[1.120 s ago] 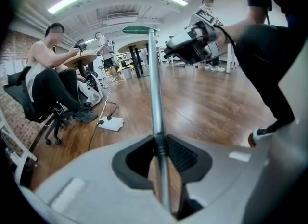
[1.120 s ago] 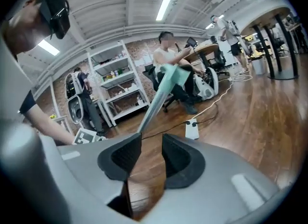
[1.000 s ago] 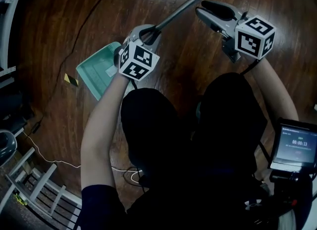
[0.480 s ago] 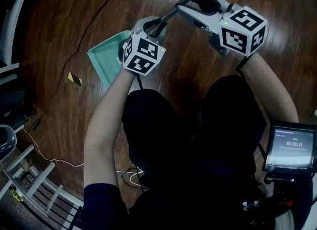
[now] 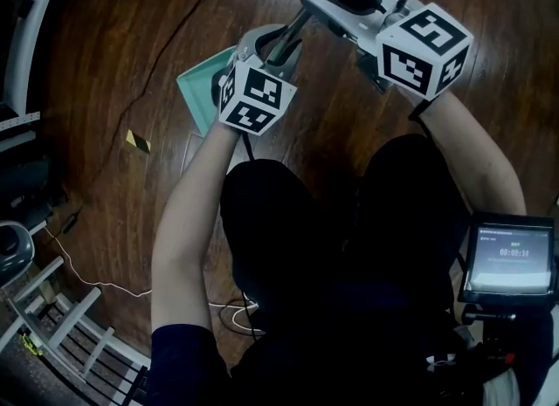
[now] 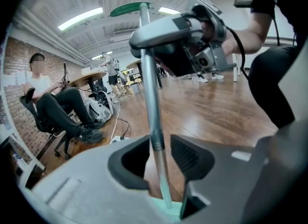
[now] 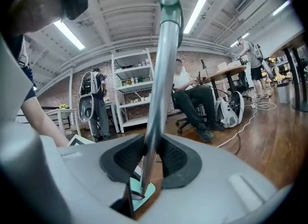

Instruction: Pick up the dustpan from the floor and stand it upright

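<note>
Dark brown glossy plank floor (image 5: 113, 55) below me, black cable (image 5: 144, 72) trailing across it, yellow-black tape scrap (image 5: 136, 141) nearby. Mint-green plastic dustpan (image 5: 199, 94) sits low beside left gripper (image 5: 278, 39), its grey metal handle (image 6: 148, 88) slanting up. Left jaws just been opening, apart, handle loose between them. Right gripper (image 7: 150, 158) just been closing, clamped on handle. I see brick wall (image 6: 12, 69), ceiling strip lights (image 6: 79, 18), white shelving (image 7: 132, 93), seated person (image 6: 48, 107)

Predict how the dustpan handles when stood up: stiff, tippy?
Probably stiff: its metal handle runs straight. Likely light: thin plastic pan. Possibly tippy upright: long handle over a small pan.
</note>
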`<state>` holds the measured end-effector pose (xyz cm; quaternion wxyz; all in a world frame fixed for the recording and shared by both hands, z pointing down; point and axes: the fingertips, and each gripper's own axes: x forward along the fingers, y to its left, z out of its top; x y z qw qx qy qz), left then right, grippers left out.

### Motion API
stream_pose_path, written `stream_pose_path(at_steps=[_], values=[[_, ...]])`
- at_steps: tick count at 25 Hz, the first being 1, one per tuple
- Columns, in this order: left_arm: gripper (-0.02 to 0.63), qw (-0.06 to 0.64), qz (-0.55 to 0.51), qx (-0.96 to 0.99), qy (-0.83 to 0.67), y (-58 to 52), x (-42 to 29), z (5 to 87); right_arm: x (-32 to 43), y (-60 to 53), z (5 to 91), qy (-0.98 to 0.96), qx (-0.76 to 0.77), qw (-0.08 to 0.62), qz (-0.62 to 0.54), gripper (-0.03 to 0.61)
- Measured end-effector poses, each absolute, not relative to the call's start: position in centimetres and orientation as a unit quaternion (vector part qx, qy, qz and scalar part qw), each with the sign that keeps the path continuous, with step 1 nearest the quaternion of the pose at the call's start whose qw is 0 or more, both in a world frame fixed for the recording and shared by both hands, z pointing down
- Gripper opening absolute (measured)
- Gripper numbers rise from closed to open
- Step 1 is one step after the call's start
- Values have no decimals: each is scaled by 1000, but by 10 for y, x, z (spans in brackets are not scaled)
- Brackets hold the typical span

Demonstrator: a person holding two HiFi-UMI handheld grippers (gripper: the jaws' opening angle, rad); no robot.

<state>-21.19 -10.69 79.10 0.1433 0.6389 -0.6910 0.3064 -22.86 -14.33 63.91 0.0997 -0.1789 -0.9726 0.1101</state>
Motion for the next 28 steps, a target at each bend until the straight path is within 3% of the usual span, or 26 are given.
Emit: stream_pose_path(at_steps=[2, 5, 12, 28], values=[[181, 151, 308, 641, -687, -99, -211, 796, -233, -143, 632, -973, -181, 96, 108, 98], [189, 172, 302, 630, -695, -82, -215, 808, -236, -144, 623, -974, -180, 90, 102, 97], [189, 215, 268, 601, -721, -50, -230, 812, -239, -147, 614, -977, -177, 90, 81, 94], [189, 220, 276, 590, -726, -43, -240, 824, -232, -176, 625, -983, -148, 98, 40, 92]])
